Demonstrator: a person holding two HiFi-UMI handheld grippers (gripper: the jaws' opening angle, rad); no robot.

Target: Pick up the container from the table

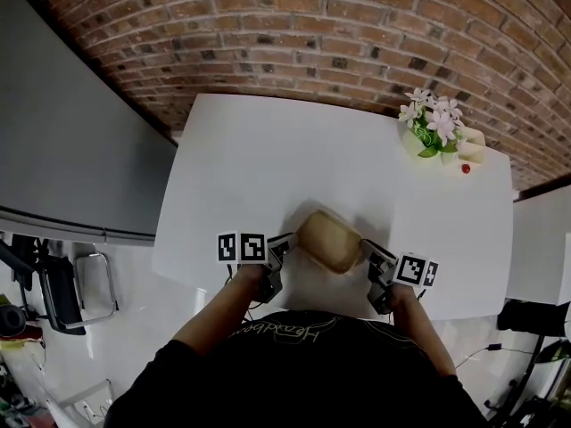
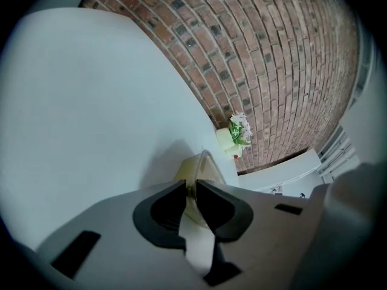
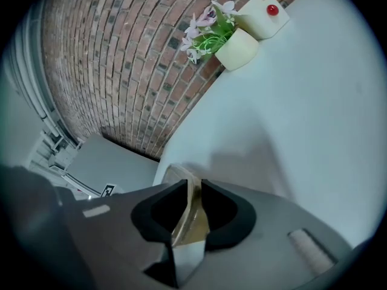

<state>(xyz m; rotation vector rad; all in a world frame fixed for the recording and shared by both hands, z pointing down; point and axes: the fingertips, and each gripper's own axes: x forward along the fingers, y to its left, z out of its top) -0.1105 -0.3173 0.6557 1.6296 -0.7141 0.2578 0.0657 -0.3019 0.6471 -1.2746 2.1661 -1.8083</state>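
The container (image 1: 328, 242) (tan, with a clear rim) lies well apart from the flower pot (image 1: 419, 141), diagonally across the table (image 1: 268, 150). The left hand-held gripper (image 1: 287, 243) and right hand-held gripper (image 1: 368, 255) each clamp its rim.

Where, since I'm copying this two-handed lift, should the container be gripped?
By the container's thin rim at opposite ends, left gripper from the left, right gripper from the right: it looks too wide for the jaws, but the rim fits between them.
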